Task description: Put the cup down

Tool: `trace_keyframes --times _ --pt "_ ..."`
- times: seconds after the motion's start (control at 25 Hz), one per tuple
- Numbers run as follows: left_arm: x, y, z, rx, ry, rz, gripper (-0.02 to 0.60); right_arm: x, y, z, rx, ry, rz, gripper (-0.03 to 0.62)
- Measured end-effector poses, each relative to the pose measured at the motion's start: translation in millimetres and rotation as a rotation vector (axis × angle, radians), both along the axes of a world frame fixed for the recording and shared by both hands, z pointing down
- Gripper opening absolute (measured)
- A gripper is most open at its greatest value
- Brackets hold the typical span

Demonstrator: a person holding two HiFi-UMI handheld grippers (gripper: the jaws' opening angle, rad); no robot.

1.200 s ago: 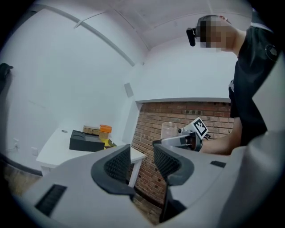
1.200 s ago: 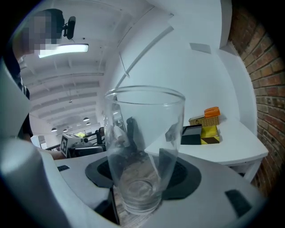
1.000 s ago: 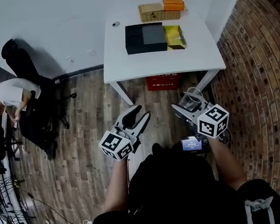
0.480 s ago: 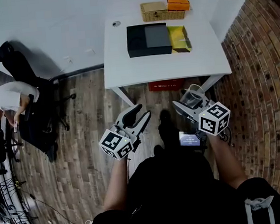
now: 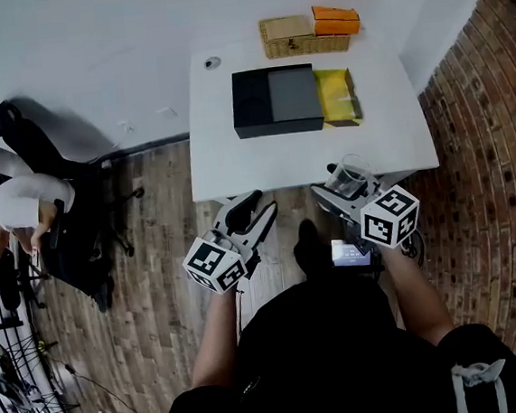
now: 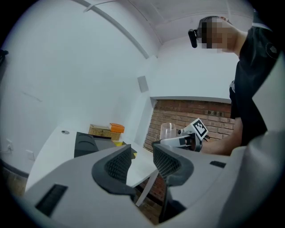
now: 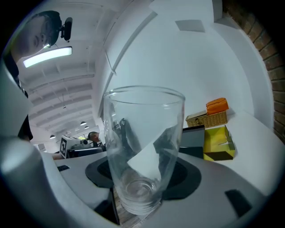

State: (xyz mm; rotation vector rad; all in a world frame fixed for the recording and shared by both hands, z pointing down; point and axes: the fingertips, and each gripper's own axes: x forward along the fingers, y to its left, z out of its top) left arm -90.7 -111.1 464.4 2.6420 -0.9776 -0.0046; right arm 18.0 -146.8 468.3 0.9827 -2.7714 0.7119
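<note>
Right claw point(image 5: 346, 193): clamped on the lower part of the clear, empty glass cup point(image 7: 144, 147), one jaw on each side. Cup upright, mouth up, probably so it could go down flat on its base. In the head view it hung at centre right, over the near edge of the white surface point(image 5: 235, 158) and not yet resting on it.

Left claw point(image 6: 142, 153): jaws apart, nothing between them. It sat lower left of the cup, off the surface edge and above the wooden floor point(image 5: 156, 283), seemingly idle and out of the way.

Outward on the surface: black box with a grey lid point(image 5: 271, 102) at centre, open yellow carton point(image 5: 336, 96) touching its right side, woven basket point(image 5: 291, 34) and orange packs point(image 5: 335, 19) at the top. The bare strip below the black box looked free for the cup. Brick wall point(image 5: 491, 178) stood close on the right. Black office chair point(image 5: 34, 141) and a seated person point(image 5: 21, 201) far left, well apart.
</note>
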Motion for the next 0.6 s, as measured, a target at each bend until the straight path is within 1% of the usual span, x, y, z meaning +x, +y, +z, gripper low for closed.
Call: trace_keyframes --times 0.16,0.36,0.48,0.6 --pt "12.5 -49.7 -5.8 0.002 0.001 -0.007 0.158 11.8 -52.8 -4.1 0.001 -0.008 -0.003 0.272" --pt "22.7 -92.8 -7.4 -0.005 -0.008 -0.015 0.157 21.0 -108.7 -5.1 -0.007 -0.035 -0.009 0.272" --pt "20.6 -113.4 -5.2 -0.015 -0.003 -0.051 0.154 17.9 -132.2 -1.1 -0.02 -0.05 -0.025 0.272" --pt "18.3 -127.1 -2.5 -0.026 -0.005 -0.069 0.149 12.0 -146.5 2.6 -0.031 -0.063 -0.045 0.272"
